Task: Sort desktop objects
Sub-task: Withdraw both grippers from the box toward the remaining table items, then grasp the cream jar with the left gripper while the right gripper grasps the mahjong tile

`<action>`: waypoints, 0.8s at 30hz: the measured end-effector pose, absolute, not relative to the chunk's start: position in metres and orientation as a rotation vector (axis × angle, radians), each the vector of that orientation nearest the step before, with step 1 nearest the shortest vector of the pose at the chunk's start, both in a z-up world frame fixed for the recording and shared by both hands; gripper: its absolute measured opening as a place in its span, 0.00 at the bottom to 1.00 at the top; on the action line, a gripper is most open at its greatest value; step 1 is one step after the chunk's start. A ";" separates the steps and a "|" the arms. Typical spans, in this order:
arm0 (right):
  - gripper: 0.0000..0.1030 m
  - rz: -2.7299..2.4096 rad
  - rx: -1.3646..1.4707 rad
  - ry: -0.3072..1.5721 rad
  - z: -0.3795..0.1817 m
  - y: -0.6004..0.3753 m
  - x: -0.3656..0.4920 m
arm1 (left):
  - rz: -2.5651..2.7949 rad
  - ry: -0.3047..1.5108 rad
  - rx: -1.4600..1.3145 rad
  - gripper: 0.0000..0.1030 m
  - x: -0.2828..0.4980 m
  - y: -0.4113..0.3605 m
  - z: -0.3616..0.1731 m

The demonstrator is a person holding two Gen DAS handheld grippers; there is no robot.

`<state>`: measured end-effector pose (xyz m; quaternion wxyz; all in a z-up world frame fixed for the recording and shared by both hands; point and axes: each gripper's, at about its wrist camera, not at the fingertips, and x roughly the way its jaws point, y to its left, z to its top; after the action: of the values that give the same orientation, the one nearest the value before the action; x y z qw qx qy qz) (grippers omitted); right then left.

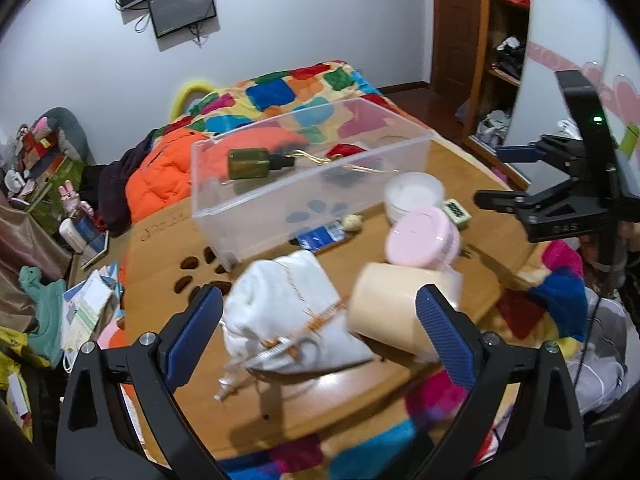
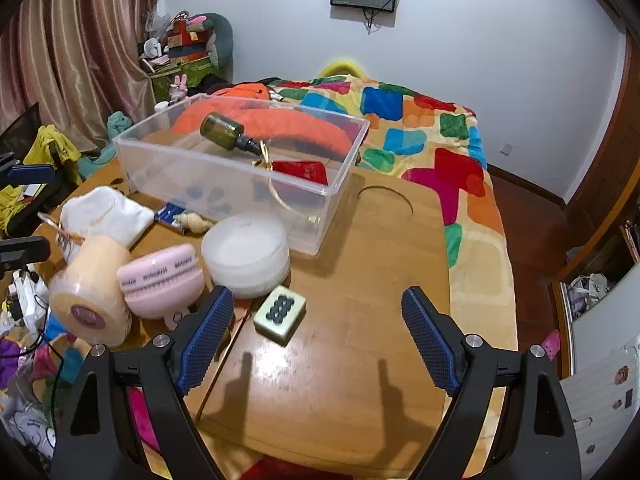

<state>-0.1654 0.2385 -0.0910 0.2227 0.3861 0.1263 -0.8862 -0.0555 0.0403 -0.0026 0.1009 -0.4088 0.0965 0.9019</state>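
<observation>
While both jaws stand wide and empty, left gripper (image 1: 320, 332) frames white cloth pouch (image 1: 288, 308); right gripper (image 2: 320, 336) hovers by green-white mahjong tile (image 2: 280, 314) on wooden table (image 2: 360, 360).

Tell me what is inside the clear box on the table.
Inside the clear box lie a green bottle with a black cap, a red pouch and a gold cord. The pouch hides the floor under it.
</observation>
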 end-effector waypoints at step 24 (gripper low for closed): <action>0.57 -2.331 1.152 0.276 -0.134 0.231 -0.176 | 2.479 0.309 -1.239 0.88 -0.079 0.076 -0.045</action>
<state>-0.1761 0.2309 -0.1338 0.2606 0.4254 0.1018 -0.8607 -0.0785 0.0765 -0.0450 0.1757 -0.4374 0.1092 0.8752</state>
